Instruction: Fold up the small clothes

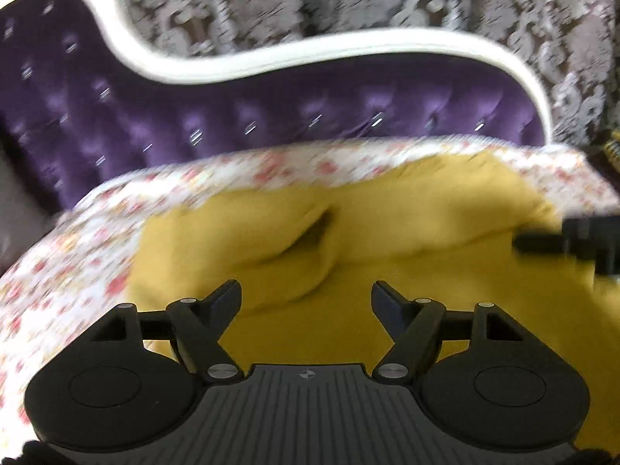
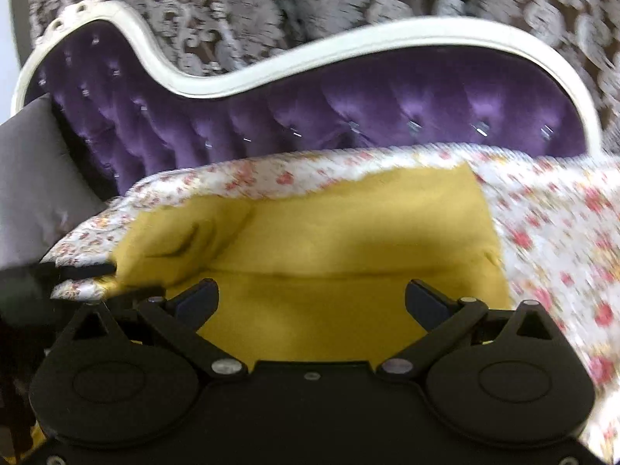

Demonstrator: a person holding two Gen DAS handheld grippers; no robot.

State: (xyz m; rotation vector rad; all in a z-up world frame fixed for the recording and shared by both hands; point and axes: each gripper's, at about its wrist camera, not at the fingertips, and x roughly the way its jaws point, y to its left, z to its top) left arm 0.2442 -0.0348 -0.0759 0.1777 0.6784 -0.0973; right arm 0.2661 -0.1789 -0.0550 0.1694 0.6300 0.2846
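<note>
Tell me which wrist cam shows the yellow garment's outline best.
Right wrist: the yellow garment shows its far edge, right edge and far-right corner against the floral sheet. Left wrist shows mostly rumpled folds; its right side runs out of frame.

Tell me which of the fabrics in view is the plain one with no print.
The mustard-yellow garment, lying on the floral sheet. The sheet has red flowers and the curtain behind has a grey damask pattern; the garment is one solid colour.

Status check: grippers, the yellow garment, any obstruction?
Left gripper open, empty. Right gripper open, empty. Yellow garment on floral sheet, a loose fold at its left. Nothing in the way.
</note>
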